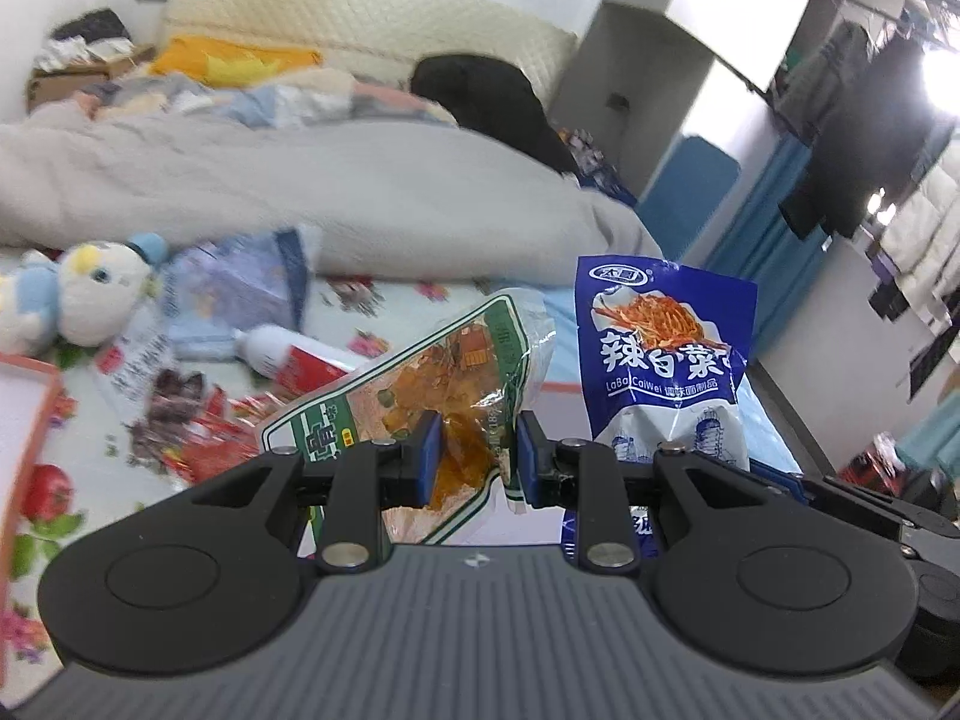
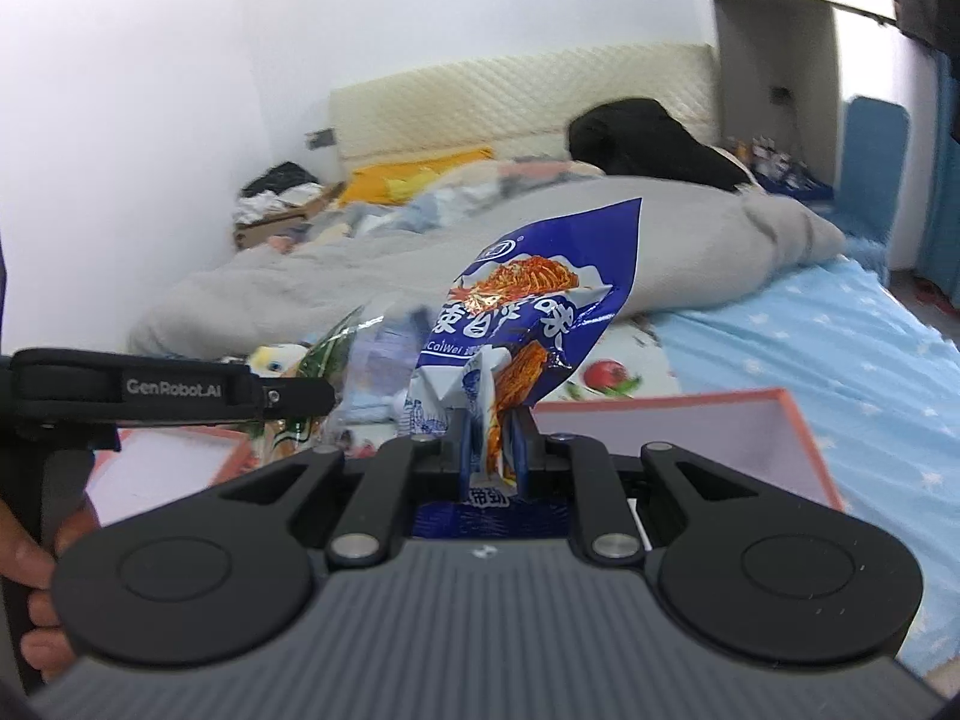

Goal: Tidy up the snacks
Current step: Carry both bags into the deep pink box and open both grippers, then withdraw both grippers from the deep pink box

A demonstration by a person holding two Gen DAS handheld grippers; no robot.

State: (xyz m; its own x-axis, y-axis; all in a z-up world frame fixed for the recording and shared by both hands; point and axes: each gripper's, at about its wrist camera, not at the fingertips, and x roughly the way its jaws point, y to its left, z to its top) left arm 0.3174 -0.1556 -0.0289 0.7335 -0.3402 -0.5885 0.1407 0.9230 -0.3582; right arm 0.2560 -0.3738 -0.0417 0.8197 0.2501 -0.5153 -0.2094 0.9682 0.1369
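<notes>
You held the left gripper [image 1: 477,456] clamped on the green snack packet [image 1: 420,402] and the right gripper [image 2: 493,450] on the blue snack packet [image 2: 528,312], both above the bed [image 2: 810,348]. Pink box [image 2: 690,426] looked empty; red packets [image 1: 210,432] remained unsorted.

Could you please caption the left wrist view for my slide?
Left tongs grip a green snack packet above the cluttered bed.

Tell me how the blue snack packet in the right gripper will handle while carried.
The blue snack packet looks floppy: its film creases above the right gripper. Probably light, since it stands up from a pinched end. The glossy wrapper may slip.
</notes>
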